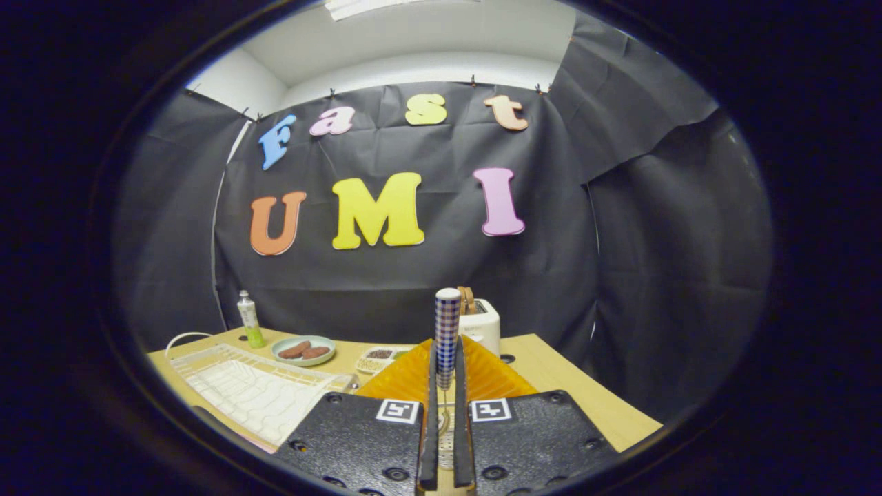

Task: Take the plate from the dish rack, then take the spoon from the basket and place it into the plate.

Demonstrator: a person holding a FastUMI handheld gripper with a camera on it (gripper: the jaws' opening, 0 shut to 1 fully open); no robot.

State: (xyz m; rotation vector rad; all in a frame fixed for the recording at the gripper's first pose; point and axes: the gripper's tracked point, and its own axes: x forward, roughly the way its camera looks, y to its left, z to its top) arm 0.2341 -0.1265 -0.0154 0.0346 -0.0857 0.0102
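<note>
My gripper [446, 365] is shut on a spoon [447, 324], whose blue-and-white checked handle stands upright between the fingers and sticks out above their tips. The thin metal shaft runs down between the fingers; the spoon's bowl is hidden low between them. Right behind the fingers stands the orange ribbed basket [403, 380], and the spoon is over it. A white dish rack [241, 386] lies ahead to the left. Beyond the rack, a pale green plate [303, 350] sits on the table with two brown pieces of food on it.
The wooden table [592, 399] ends in an edge to the right. A white toaster [481, 324] with slices in it stands behind the basket. A small tray of food [379, 357] lies beside the plate, and a green-bottomed bottle [249, 318] stands at the back left.
</note>
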